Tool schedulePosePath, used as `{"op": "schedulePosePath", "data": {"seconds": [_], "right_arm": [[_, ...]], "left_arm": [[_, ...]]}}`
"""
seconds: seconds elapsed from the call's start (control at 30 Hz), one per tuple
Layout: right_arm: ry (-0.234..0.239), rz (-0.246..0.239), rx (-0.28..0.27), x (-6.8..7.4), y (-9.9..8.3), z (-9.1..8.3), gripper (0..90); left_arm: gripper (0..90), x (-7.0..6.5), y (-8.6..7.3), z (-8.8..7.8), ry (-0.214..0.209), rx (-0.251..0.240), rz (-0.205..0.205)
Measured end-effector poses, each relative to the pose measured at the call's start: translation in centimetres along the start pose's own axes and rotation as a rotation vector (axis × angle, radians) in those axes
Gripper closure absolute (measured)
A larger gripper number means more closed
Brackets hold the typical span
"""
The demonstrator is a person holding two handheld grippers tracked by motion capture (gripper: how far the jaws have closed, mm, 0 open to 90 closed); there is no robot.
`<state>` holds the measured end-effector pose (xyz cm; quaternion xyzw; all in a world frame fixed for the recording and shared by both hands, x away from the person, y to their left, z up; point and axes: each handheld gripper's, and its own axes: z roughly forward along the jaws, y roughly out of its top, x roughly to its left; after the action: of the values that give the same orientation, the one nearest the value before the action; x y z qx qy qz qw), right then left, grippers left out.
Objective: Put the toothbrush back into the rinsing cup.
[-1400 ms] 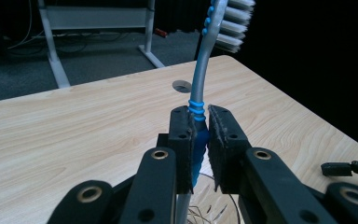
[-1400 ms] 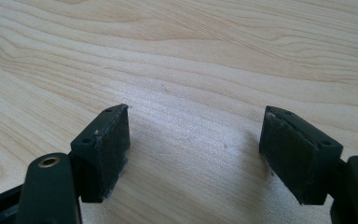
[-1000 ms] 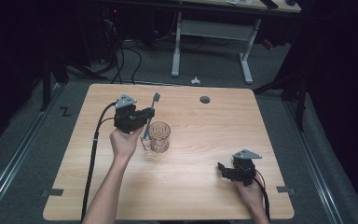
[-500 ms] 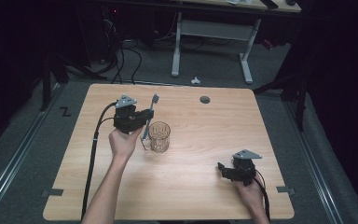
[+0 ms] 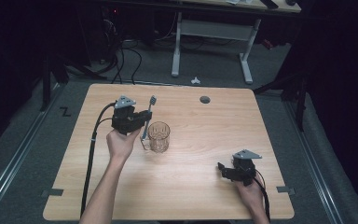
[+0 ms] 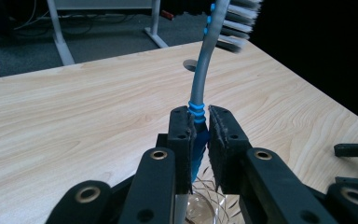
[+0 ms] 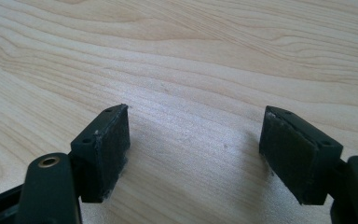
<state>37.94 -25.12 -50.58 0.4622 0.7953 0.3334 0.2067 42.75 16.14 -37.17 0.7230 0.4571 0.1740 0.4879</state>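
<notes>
Toothbrush (image 6: 200, 84) clamped between left gripper (image 6: 199, 140) fingers (image 6: 181, 135); glass (image 5: 159, 136) below.

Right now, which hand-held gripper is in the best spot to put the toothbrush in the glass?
Left. The left hand-held gripper is shut on the toothbrush, right beside the glass. The right hand-held gripper sits open with nothing in it, low on the table, far from the glass.

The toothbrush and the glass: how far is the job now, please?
Done: the left gripper has picked up the toothbrush and grips its blue handle, bristles up. In hand: it holds the brush beside the glass, the lower end near the rim. Left: probably to set it in the glass and let go. The right gripper is open over bare table.
</notes>
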Motion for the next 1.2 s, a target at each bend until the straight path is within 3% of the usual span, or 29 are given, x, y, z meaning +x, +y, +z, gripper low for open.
{"op": "schedulePosePath", "data": {"seconds": [1.2], "right_arm": [[0.0, 0.0, 0.0, 0.0, 0.0, 0.0, 24.6]], "left_arm": [[79.1, 0.6, -1.8, -0.8, 0.011, 0.05, -0.025]]}}
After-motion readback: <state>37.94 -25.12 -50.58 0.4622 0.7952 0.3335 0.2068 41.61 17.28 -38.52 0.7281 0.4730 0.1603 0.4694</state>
